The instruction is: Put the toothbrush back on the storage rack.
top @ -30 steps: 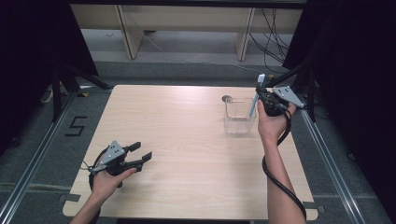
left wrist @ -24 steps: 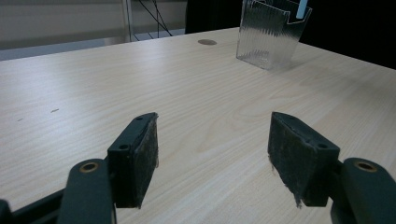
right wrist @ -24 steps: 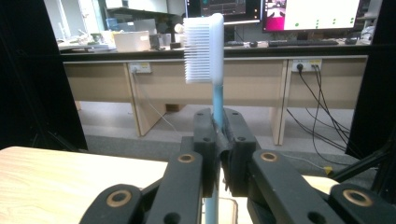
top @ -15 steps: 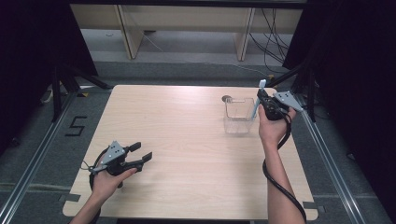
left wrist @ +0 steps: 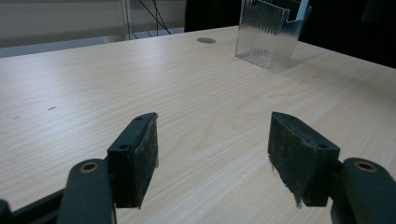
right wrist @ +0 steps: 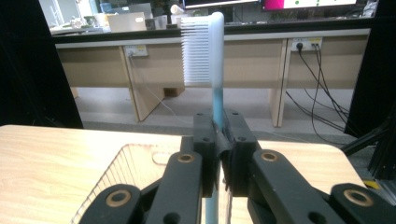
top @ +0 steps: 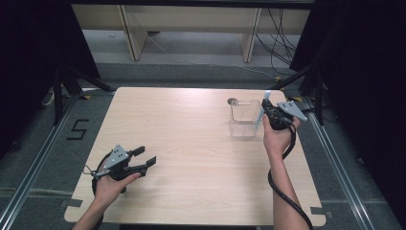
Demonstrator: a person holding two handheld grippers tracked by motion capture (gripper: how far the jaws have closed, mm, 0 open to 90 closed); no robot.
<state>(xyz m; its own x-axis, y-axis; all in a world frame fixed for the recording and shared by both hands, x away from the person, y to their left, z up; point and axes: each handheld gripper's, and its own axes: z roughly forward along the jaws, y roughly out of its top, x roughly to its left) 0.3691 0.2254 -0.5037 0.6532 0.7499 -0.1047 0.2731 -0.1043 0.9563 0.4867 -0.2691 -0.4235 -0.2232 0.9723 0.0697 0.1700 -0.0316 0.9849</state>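
Wood-grain table, dark room, left hand-held gripper released, right hand-held gripper grasping toothbrush.

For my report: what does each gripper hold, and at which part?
The right gripper clamps a toothbrush by its handle below the bristles, over the clear container. The left gripper holds nothing.

The right gripper is held above the table's far right area, jaws clamped on a toothbrush. The left gripper rests at the table's near left corner, jaws spread wide, nothing between them.
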